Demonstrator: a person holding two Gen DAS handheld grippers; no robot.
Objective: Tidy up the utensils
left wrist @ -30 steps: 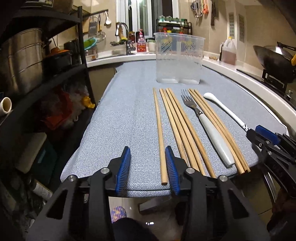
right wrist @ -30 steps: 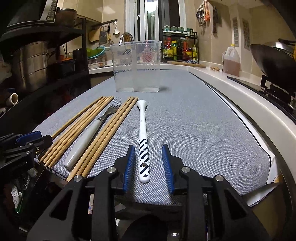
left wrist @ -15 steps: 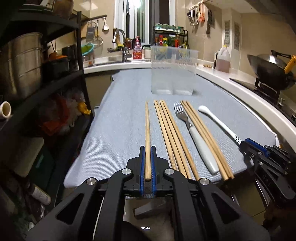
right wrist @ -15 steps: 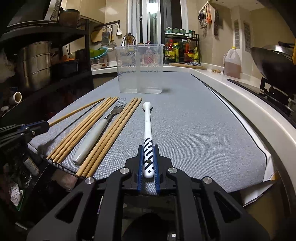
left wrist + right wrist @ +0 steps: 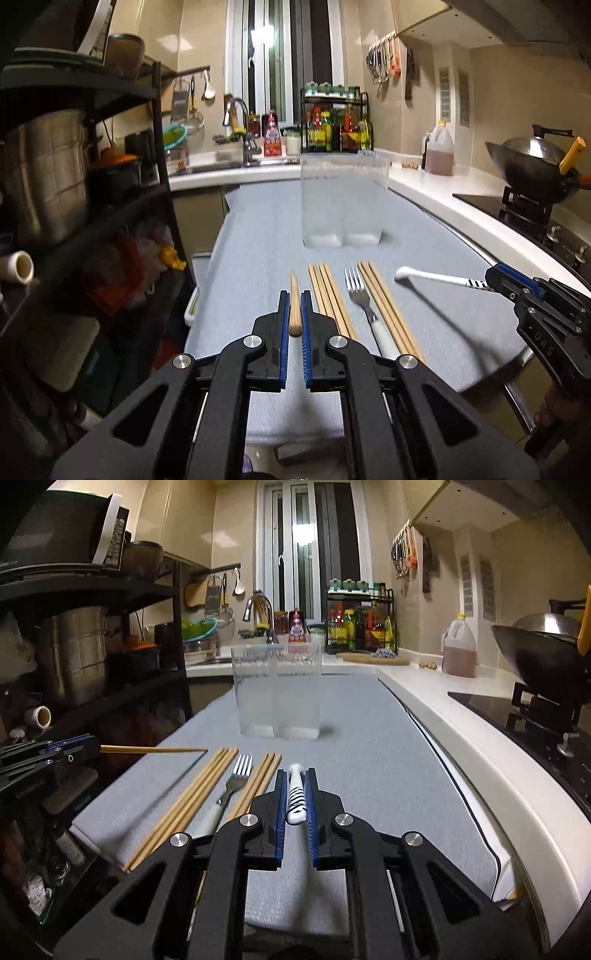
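A single light wooden chopstick (image 5: 294,306) is clamped between the blue-padded fingers (image 5: 284,321) of the left gripper (image 5: 294,314) and is held above the grey fabric-covered counter (image 5: 258,236), its tip pointing toward the clear plastic two-compartment container (image 5: 343,201) that stands upright farther back on the counter. In the right wrist view the same chopstick (image 5: 155,750) is seen jutting level from the left gripper (image 5: 92,747), clear of the cloth. A white spoon with a black-and-white striped handle (image 5: 296,797) is gripped by its handle end between the fingers (image 5: 311,805) of the right gripper (image 5: 296,794); from the left wrist view the spoon (image 5: 432,276) is seen lifted off the counter, with its shadow cast on the cloth below, and the right gripper (image 5: 496,280) is closed on it. Left lying on the counter between the two grippers are a bundle of wooden chopsticks (image 5: 330,295), a metal fork with a white handle (image 5: 364,306) just beside it, and a second bundle of wooden chopsticks (image 5: 386,302) on the fork's other side. The container appears empty, though its walls are cloudy.
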